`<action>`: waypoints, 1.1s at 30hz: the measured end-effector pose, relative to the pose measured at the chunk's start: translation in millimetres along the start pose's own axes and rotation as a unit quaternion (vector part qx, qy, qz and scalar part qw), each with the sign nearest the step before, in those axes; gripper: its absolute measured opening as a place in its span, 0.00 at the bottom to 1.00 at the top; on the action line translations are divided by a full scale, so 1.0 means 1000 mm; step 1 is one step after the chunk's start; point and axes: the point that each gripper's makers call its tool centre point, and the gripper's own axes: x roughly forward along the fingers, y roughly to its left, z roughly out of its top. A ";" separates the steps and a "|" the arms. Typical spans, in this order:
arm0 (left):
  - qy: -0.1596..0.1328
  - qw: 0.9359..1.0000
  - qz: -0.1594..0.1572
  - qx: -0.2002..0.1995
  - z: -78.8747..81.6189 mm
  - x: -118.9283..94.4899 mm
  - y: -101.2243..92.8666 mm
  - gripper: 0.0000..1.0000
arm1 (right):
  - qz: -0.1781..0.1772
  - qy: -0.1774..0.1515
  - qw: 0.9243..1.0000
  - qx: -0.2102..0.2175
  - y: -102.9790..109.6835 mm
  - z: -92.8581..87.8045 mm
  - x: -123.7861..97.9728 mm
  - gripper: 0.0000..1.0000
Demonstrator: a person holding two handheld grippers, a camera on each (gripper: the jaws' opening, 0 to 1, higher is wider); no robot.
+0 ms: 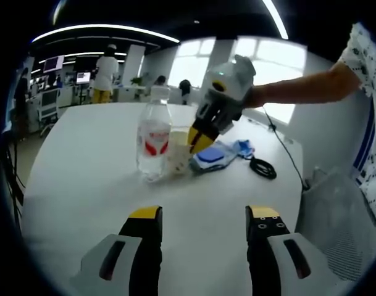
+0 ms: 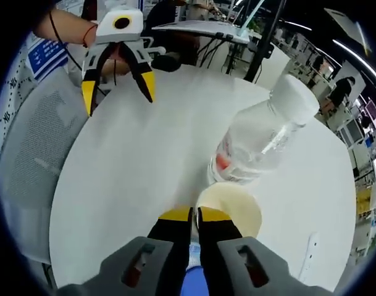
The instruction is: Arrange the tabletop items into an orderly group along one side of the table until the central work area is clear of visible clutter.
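Note:
A clear water bottle (image 1: 154, 139) with a red label and white cap stands upright near the middle of the white round table (image 1: 83, 179). Touching its right side is a cream paper cup (image 1: 177, 151). My right gripper (image 1: 199, 140) comes down from the right, its yellow tips at the cup's rim. In the right gripper view its jaws (image 2: 195, 216) are shut on the near rim of the cup (image 2: 234, 206), with the bottle (image 2: 262, 135) just beyond. My left gripper (image 1: 203, 216) is open and holds nothing, short of the bottle; it also hangs open over the far table edge (image 2: 118, 89).
A blue and white cloth-like item (image 1: 220, 154) lies right of the cup, and a coiled black cable (image 1: 262, 168) lies further right. A grey mesh chair (image 1: 336, 216) stands at the table's right edge. Other desks and people are in the background.

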 end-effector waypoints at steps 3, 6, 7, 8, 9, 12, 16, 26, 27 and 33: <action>0.001 1.000 0.000 0.001 0.000 0.000 0.000 0.51 | -0.001 0.000 1.000 0.000 0.000 0.000 -0.001 0.04; 0.000 1.000 0.000 0.000 0.000 0.000 0.000 0.51 | -0.007 -0.001 1.000 0.004 -0.002 0.000 -0.001 0.09; 0.000 1.000 0.000 0.000 0.000 0.000 -0.001 0.51 | -0.007 -0.001 1.000 0.004 -0.002 0.000 -0.001 0.09; 0.001 1.000 0.000 0.000 0.000 0.000 -0.001 0.51 | -0.007 -0.002 1.000 0.005 -0.002 0.000 -0.001 0.10; 0.000 1.000 0.000 0.000 0.000 0.000 -0.001 0.51 | -0.007 -0.003 1.000 0.004 -0.002 0.001 -0.001 0.11; 0.000 1.000 0.000 0.000 0.000 0.000 -0.001 0.51 | -0.010 -0.002 1.000 0.005 -0.001 0.001 -0.002 0.13; 0.000 1.000 -0.001 0.000 0.001 0.001 -0.001 0.51 | -0.011 -0.002 1.000 0.007 -0.002 0.000 -0.003 0.14; -0.001 1.000 -0.003 0.002 0.003 0.003 -0.002 0.51 | -0.019 -0.005 1.000 0.011 -0.006 -0.001 -0.004 0.19; 0.001 1.000 -0.003 0.004 0.003 0.003 -0.003 0.51 | -0.021 -0.005 1.000 0.011 -0.006 -0.001 -0.004 0.20; 0.001 1.000 -0.004 0.005 0.004 0.002 -0.004 0.51 | -0.022 -0.012 1.000 0.017 -0.005 0.000 -0.005 0.25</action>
